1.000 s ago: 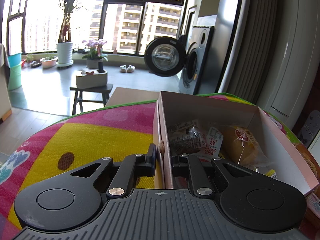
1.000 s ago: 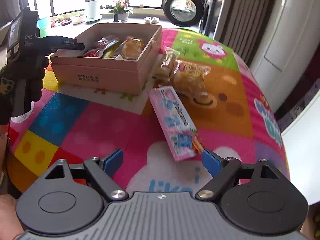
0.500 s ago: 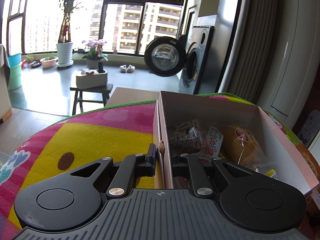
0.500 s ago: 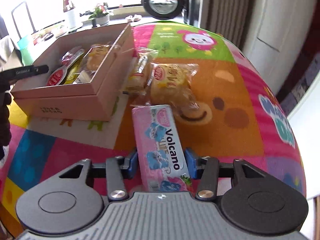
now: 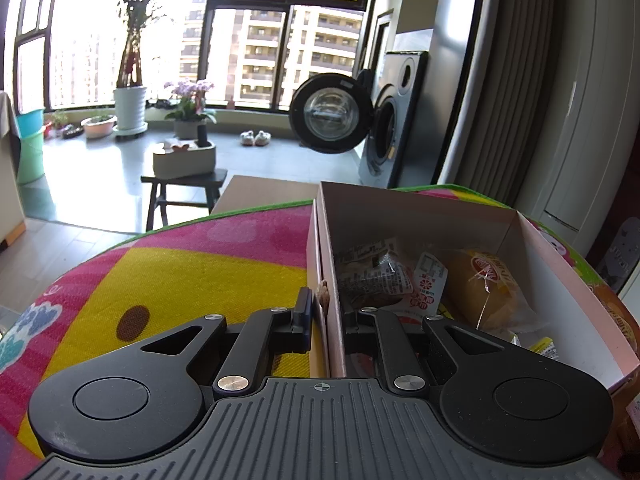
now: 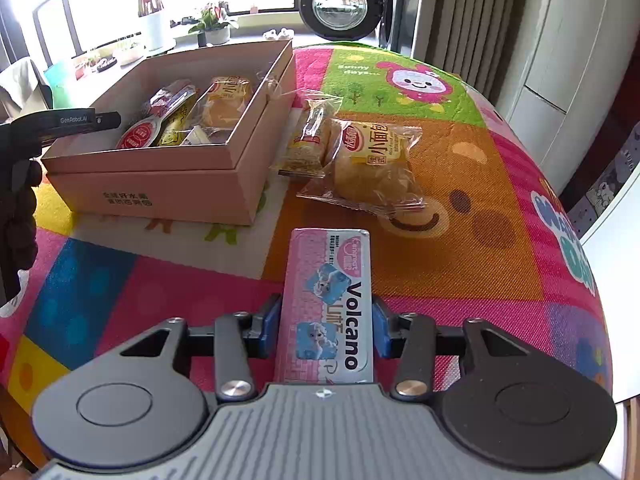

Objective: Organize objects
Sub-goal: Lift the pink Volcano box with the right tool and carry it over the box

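The step in hand looks like carrying a snack to the box. The right claw grips the long pink foil "Volcano" wafer packet by its sides, level above the bright patchwork-clothed bench. The left claw pinches the near wall of the open pink cardboard box, steadying it. Next, probably, a swing left and forward over the rim, then release among the wrapped buns.
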